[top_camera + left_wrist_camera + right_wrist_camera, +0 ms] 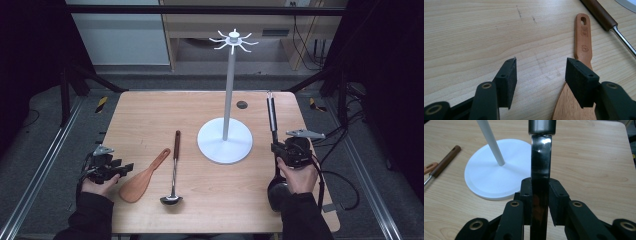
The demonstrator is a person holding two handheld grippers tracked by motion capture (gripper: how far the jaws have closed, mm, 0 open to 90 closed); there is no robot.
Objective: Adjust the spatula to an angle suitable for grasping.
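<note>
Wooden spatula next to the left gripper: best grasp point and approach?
Take the wooden spatula by its narrow handle, not the broad blade. It lies flat, handle angled away toward the ladle, so come from above with the open left gripper straddling the handle across its width, probably mid-handle, clear of the ladle.

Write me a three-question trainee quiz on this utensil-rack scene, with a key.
1. True or false: the right gripper is shut on the black utensil.
2. Which lies nearer the left gripper: A) wooden spatula, B) ladle, C) white stand?
3. Fill in: the left gripper's jaws are ___.

Key: 1 true; 2 A; 3 open, with bare table between them.
</note>
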